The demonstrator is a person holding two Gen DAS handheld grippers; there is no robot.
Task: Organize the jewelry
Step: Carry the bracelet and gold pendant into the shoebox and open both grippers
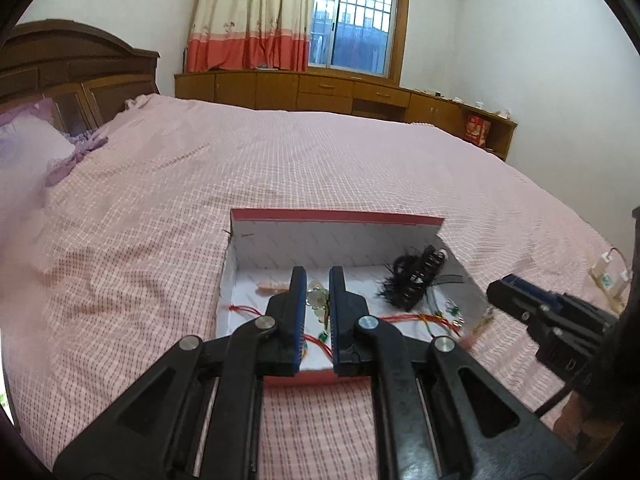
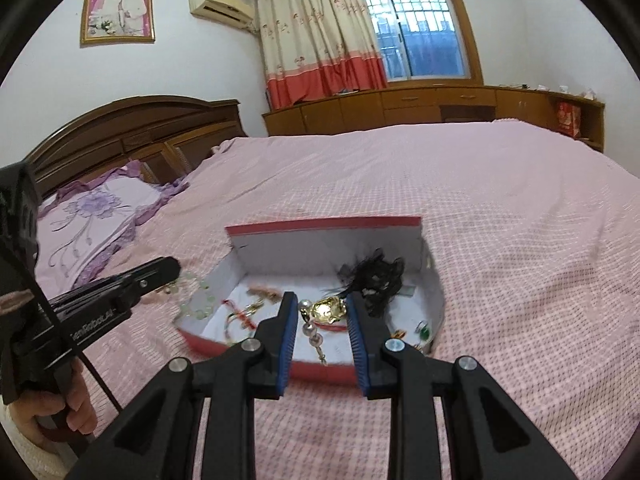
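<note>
Pale green glass-like beads make up the bead bracelet (image 1: 318,300) pinched in my left claw (image 1: 317,273), lower centre of the left wrist view. I judge it light, hard and slippery, and the loop will swing, so the hold belongs on the cord between beads, not on a round face. That claw is closed on it and tilts down over the near edge of the red box (image 1: 336,216), which lies open on the pink bed (image 1: 160,208). Further right in the box sits a black hair clip (image 1: 416,280): soft and springy, I think. In the right wrist view my right claw (image 2: 321,298) slopes down the same way, jaws partly closed on a gold and pearl ornament (image 2: 328,307) at lower centre; it looks delicate, so a gentle pinch on the gold body suits it.
</note>
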